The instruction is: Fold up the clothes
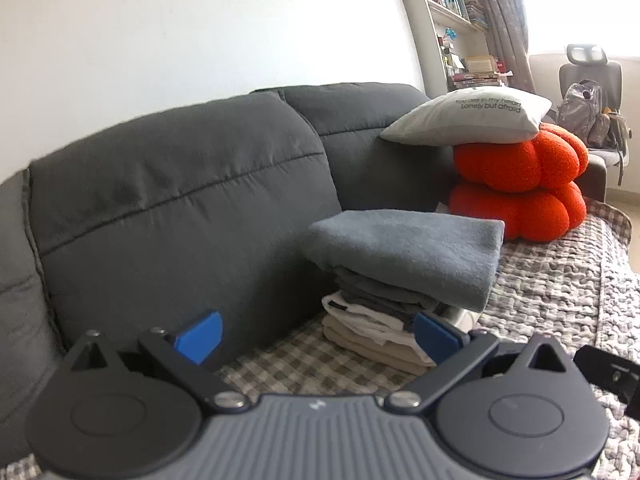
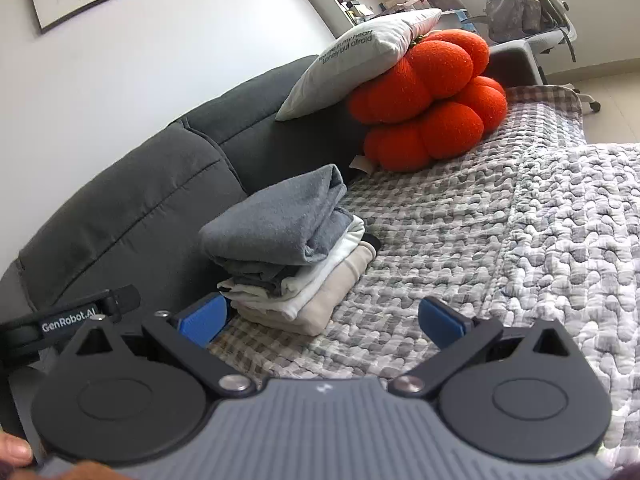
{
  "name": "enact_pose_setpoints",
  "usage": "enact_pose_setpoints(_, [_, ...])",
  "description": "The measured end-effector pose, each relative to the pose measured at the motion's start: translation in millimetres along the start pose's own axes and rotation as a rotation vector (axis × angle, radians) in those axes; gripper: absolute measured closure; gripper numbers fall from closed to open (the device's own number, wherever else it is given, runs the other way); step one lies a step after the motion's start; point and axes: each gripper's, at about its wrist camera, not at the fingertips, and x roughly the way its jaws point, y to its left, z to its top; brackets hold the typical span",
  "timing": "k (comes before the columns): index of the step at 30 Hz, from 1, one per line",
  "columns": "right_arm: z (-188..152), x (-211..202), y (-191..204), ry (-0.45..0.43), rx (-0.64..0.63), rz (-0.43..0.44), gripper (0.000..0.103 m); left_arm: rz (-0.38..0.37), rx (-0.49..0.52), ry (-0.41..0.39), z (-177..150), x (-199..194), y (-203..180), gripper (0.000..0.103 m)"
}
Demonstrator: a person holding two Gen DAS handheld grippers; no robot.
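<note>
A stack of folded clothes [image 1: 384,300] [image 2: 292,256] sits on the checked quilt against the sofa back: a grey fleece piece [image 1: 408,252] [image 2: 276,220] on top, darker grey, white and beige pieces under it. My left gripper [image 1: 318,338] is open with nothing between its blue pads, held just in front of the stack. My right gripper [image 2: 322,320] is also open and empty, with its left pad near the stack's lower corner. Part of the left gripper's body [image 2: 68,318] shows at the left edge of the right wrist view.
A dark grey sofa back [image 1: 180,200] [image 2: 132,216] rises behind the stack. Two orange puffy cushions [image 1: 520,184] [image 2: 428,100] carry a white pillow [image 1: 468,116] [image 2: 360,56] to the right. A grey-and-white quilt [image 2: 500,220] covers the seat. Shelves and a chair with a backpack [image 1: 588,108] stand beyond.
</note>
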Motion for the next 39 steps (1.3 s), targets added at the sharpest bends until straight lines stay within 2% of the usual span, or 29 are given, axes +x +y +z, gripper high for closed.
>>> enact_pose_setpoints(14, [-2, -2, -1, 0.005, -0.017, -0.028, 0.0, -0.015, 0.038, -0.002, -1, -9, -10, 0.0])
enact_pose_setpoints(39, [-4, -1, 4, 0.01, -0.035, -0.019, 0.0, -0.032, 0.091, -0.005, -3, -15, -22, 0.0])
